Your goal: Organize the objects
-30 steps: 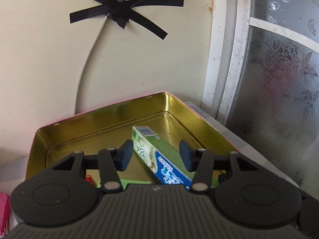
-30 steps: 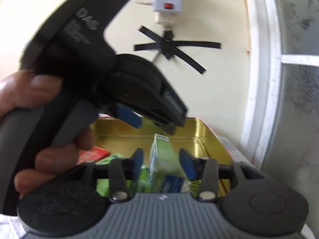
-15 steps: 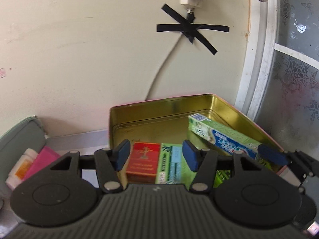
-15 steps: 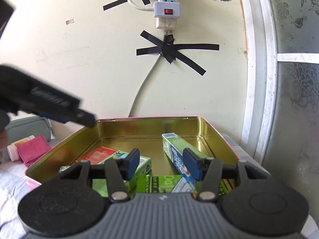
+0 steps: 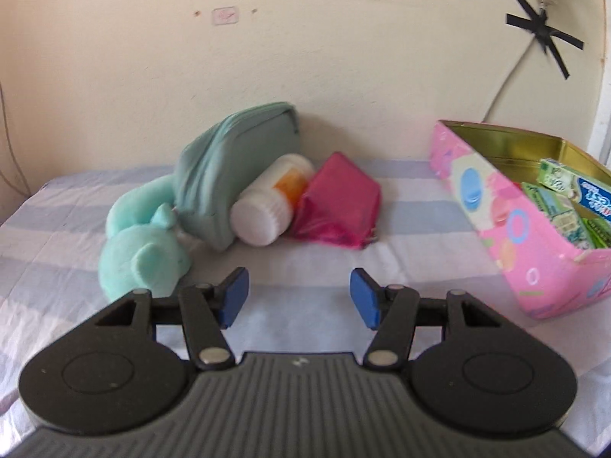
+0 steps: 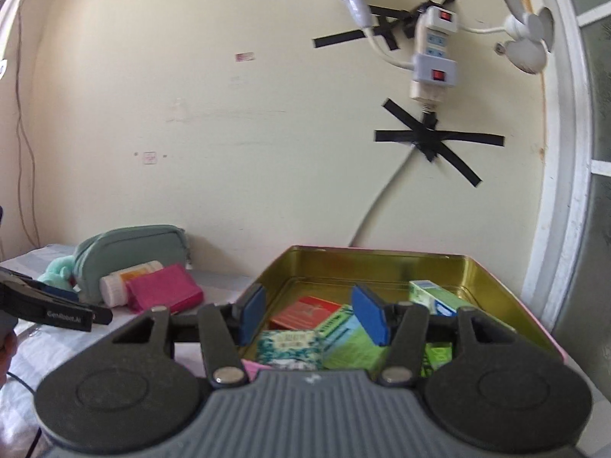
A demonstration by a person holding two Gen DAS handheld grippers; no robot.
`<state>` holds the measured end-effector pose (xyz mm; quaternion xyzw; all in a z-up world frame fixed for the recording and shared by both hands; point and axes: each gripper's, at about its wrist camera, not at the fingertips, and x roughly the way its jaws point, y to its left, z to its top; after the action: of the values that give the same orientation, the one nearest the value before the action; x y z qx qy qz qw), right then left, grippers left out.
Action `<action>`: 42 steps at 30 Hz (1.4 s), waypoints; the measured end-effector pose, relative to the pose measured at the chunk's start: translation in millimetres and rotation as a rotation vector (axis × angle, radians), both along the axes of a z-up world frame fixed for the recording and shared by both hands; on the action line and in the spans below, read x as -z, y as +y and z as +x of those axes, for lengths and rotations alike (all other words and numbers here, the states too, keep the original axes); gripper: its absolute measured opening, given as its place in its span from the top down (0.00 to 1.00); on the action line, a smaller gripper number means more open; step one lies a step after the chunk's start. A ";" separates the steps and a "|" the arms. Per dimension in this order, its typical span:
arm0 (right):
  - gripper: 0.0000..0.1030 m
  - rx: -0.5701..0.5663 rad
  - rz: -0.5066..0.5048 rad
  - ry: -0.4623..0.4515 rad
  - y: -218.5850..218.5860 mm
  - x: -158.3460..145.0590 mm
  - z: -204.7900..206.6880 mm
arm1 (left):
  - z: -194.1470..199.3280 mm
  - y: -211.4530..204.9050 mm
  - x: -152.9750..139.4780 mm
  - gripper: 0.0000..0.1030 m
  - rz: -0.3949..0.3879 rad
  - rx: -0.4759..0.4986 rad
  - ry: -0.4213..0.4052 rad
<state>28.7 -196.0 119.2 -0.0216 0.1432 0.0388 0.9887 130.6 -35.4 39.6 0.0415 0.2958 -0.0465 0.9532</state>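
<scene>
Left gripper (image 5: 298, 297) swung off pink tin (image 5: 508, 229) since half-second ago; now faces loose pile left of tin: teal pouch (image 5: 229, 168), teal plush (image 5: 141, 255), pink packet (image 5: 340, 206), white bottle (image 5: 271, 206). Jaws wide, empty. Right gripper (image 6: 315, 318) wide, empty, above boxes (image 6: 324, 328) in tin. Next pick likely bottle: grip across its body. Striped cloth (image 5: 298, 252); cream wall (image 5: 305, 57), taped cable (image 5: 508, 91).

My tongs are black with blue pads (image 5: 235, 295). The tin (image 5: 492, 206) is pink with coloured circles outside, gold inside. I see a mint plush toy (image 5: 141, 255), sage pouch (image 5: 225, 168), magenta packet (image 5: 340, 202) and pale-striped cloth (image 5: 412, 206).
</scene>
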 end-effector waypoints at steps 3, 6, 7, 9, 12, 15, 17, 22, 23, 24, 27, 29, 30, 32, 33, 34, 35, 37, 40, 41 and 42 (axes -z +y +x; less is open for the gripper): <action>0.48 -0.094 -0.018 0.015 33.6 -0.9 2.7 | -2.8 29.1 9.8 0.41 0.017 -0.051 -0.008; 0.48 -0.177 -0.005 0.058 63.0 0.4 13.9 | -3.4 56.8 11.5 0.41 0.001 -0.096 -0.031; 0.48 -0.198 0.003 0.073 71.3 1.2 18.6 | -3.1 64.4 10.9 0.41 -0.012 -0.119 -0.042; 0.48 -0.232 0.035 0.111 88.3 1.2 33.0 | -0.4 80.5 9.6 0.40 -0.049 -0.166 -0.069; 0.48 -0.267 0.080 0.156 114.0 -1.3 58.1 | 0.9 100.2 19.2 0.39 -0.128 -0.217 -0.085; 0.46 -0.257 0.045 0.184 139.5 2.4 87.9 | 3.8 109.6 18.9 0.39 -0.212 -0.208 -0.072; 0.45 -0.209 0.032 0.219 149.3 11.0 114.7 | 3.0 108.0 18.7 0.39 -0.213 -0.196 -0.080; 0.46 -0.115 0.077 0.318 154.0 27.7 172.5 | 8.4 100.2 20.3 0.39 -0.190 -0.159 -0.058; 0.45 -0.104 0.080 0.329 154.8 29.8 180.0 | 8.4 99.2 20.4 0.39 -0.187 -0.155 -0.054; 0.45 -0.091 0.077 0.342 155.1 33.2 186.0 | 7.2 99.7 20.7 0.39 -0.186 -0.154 -0.051; 0.45 -0.070 0.073 0.381 155.4 43.6 201.3 | 9.6 101.3 21.4 0.39 -0.193 -0.156 -0.037; 0.43 -0.067 0.070 0.385 155.0 45.2 202.5 | 9.4 103.7 23.3 0.39 -0.204 -0.160 -0.026; 0.44 -0.067 0.064 0.387 155.0 44.6 201.4 | 9.9 104.8 23.6 0.39 -0.212 -0.163 -0.020; 0.45 -0.072 0.048 0.385 153.6 43.3 197.9 | 9.3 106.0 24.2 0.39 -0.224 -0.171 -0.012; 0.45 -0.073 0.040 0.382 151.1 42.9 195.0 | 9.4 106.6 24.5 0.39 -0.228 -0.174 -0.009; 0.45 -0.073 0.036 0.380 147.3 42.2 192.1 | 8.5 107.2 24.6 0.39 -0.230 -0.176 -0.008; 0.45 -0.070 0.035 0.379 142.1 42.6 188.8 | 8.0 107.6 24.7 0.39 -0.232 -0.177 -0.006; 0.45 -0.062 0.036 0.382 129.6 42.7 179.3 | 7.3 108.0 24.7 0.38 -0.236 -0.178 -0.002; 0.45 -0.081 0.024 0.368 117.1 40.6 160.4 | 7.0 108.1 24.6 0.38 -0.239 -0.185 0.003; 0.45 -0.098 0.021 0.354 114.8 39.4 153.9 | 6.6 108.4 24.5 0.37 -0.241 -0.186 0.003; 0.45 -0.113 0.009 0.345 113.6 38.7 147.8 | 5.8 108.8 24.2 0.37 -0.245 -0.186 0.004</action>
<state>176.5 -82.4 80.5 -0.0183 0.3092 0.0980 0.9458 136.3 73.4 15.4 -0.1028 0.2921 0.0060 0.9508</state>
